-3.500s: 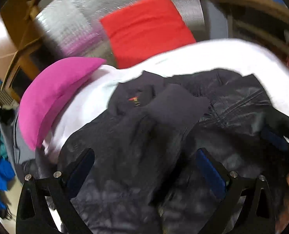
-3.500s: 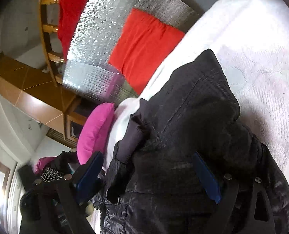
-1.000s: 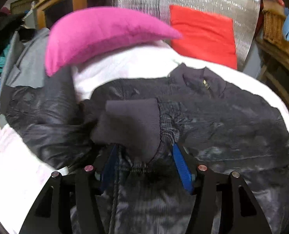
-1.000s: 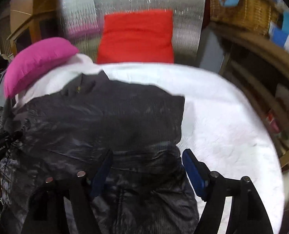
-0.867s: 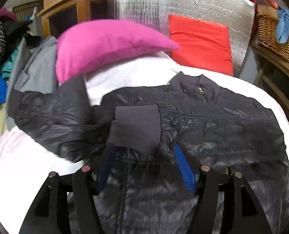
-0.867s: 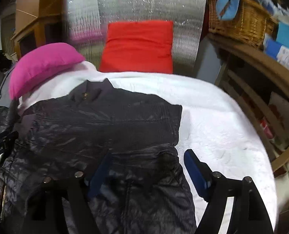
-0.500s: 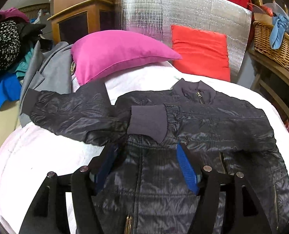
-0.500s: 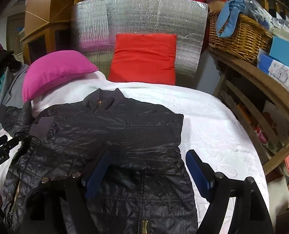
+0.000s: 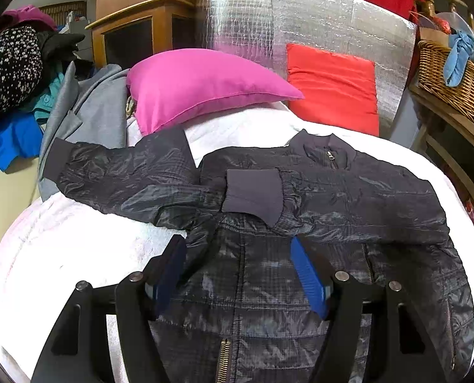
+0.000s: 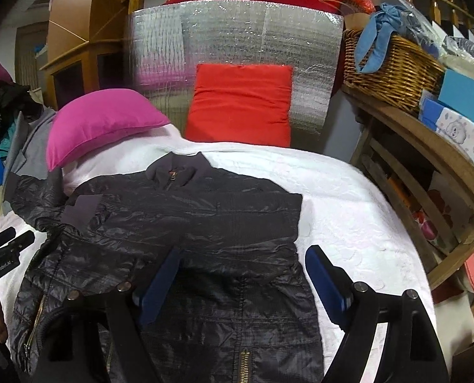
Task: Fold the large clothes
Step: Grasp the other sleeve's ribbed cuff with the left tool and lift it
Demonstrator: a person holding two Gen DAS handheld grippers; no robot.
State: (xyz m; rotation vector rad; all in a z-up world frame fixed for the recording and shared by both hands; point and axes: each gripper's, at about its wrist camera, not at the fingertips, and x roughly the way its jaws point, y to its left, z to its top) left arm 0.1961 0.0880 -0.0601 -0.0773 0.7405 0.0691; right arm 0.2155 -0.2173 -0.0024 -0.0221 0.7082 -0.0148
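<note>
Jacket (image 9: 317,198) lies front-up in the middle of the white bed (image 9: 77,249), its collar toward the red pillow (image 9: 331,87). One sleeve is folded across the chest, the grey cuff (image 9: 253,194) resting there; the other sleeve (image 9: 118,175) stretches out flat toward the bed's left edge, its cuff just beside the grey garment (image 9: 90,111) heaped there. Your left gripper (image 9: 237,274) hangs above the jacket's front; its fingers are spreading and pinch nothing. Your right gripper (image 10: 240,277) hangs above the folded shoulder, fingers also spreading, with no cloth caught between them. Bare white bedding gives you room to the right of the jacket (image 10: 179,223), before the wooden shelf (image 10: 428,146) that runs close along that side. The pink pillow (image 9: 202,86) sits at the head on the left, in front of a silver foil panel (image 9: 301,22). Only your left view shows the outstretched sleeve in full. Only your right view shows the shelf with the wicker basket (image 10: 393,70) and boxes (image 10: 460,111), and the other gripper's tip (image 10: 3,252) at the left border.
</note>
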